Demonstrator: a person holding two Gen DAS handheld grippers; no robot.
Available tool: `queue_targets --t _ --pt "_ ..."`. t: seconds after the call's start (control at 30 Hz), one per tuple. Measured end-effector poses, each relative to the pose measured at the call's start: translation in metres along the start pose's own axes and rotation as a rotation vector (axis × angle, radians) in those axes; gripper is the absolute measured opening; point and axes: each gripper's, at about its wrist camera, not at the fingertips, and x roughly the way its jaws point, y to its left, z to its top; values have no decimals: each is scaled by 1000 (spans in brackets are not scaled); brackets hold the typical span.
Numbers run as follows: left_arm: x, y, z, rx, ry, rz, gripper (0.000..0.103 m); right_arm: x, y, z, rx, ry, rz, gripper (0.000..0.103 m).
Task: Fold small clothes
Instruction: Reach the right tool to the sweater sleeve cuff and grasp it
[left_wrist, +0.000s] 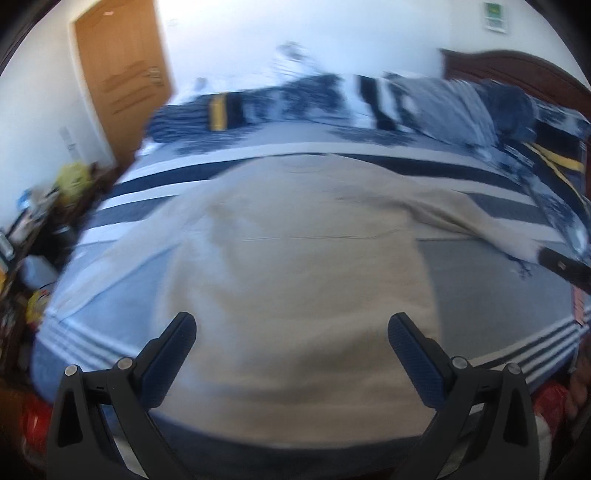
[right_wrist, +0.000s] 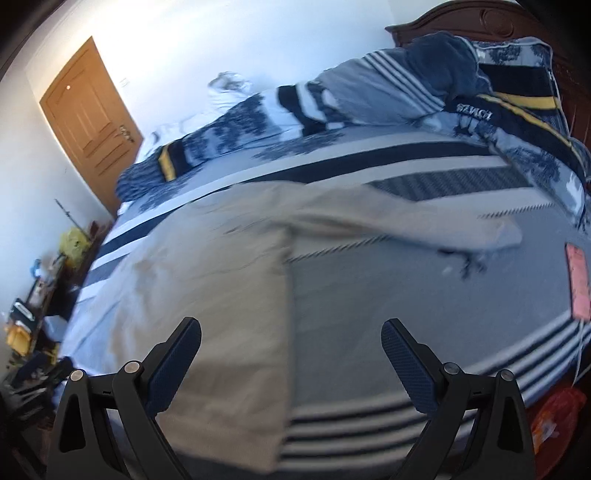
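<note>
While soft beige sweater (left_wrist: 295, 266) lies flat on striped bed (left_wrist: 491, 291), left gripper (left_wrist: 291, 332) and right gripper (right_wrist: 291, 338) hover over it, fingers spread wide, empty.

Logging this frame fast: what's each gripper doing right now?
Left gripper: open, empty, above the beige garment.
Right gripper: open, empty, over the garment's right edge.

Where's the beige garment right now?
The beige garment lies spread on the striped bedspread, ahead of both open grippers, one sleeve stretching right.
</note>
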Motion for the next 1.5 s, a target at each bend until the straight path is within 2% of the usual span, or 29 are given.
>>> queue_targets --t 0.07,0.13,0.23,0.3,0.37,0.4,0.47,0.53,0.6,0.63,0.67,0.7,0.8,0.87,0.97,1.13,1.23,1.33,1.4,1.43,1.5 --pt "22 -31 10 19 22 -96 103 17 -45 17 4 7 -35 96" --pt "47 -63 19 37 50 -151 103 34 -88 30 20 31 -57 93" --pt "74 -95 25 46 83 -185 103 65 -163 54 45 71 -167 91" --pt "90 -113 25 43 108 -208 103 90 -208 71 16 121 -220 91" --pt "103 -126 21 53 128 -218 103 112 -235 81 -30 173 -187 90" --pt "102 -125 15 57 132 -221 103 122 -241 83 -67 197 -196 90" --pt "106 -124 8 75 147 -208 103 151 -250 83 -178 265 -264 90" --pt "105 -119 2 80 158 -200 103 172 -259 77 -222 306 -314 90" --pt "100 -107 -4 71 160 -193 103 178 -261 70 -199 315 -312 80" --pt "95 -102 -5 64 157 -189 103 173 -257 69 -212 297 -309 56" --pt "90 -96 -7 56 151 -185 103 167 -248 68 -227 289 -317 20" --pt "83 -90 -8 49 146 -183 103 161 -238 67 -239 290 -334 8" --pt "64 -71 -12 30 134 -191 103 128 -202 65 -262 252 -299 8" --pt "51 -58 -14 7 119 -192 103 99 -174 64 -254 222 -245 8" --pt "34 -33 -17 -39 102 -189 103 51 -118 60 -238 183 -134 8" --pt "20 24 -29 -154 115 -163 103 13 -19 40 -182 176 80 8" --pt "16 55 -36 -199 118 -136 103 9 44 19 -143 181 170 6" --pt "19 80 -43 -232 133 -123 103 31 99 -11 -124 211 228 6" --pt "25 91 -49 -235 149 -116 103 61 138 -42 -151 288 275 7" --pt "28 94 -53 -230 154 -116 103 72 145 -51 -170 309 257 10" --pt "32 94 -58 -220 161 -118 103 83 161 -70 -211 338 213 28"
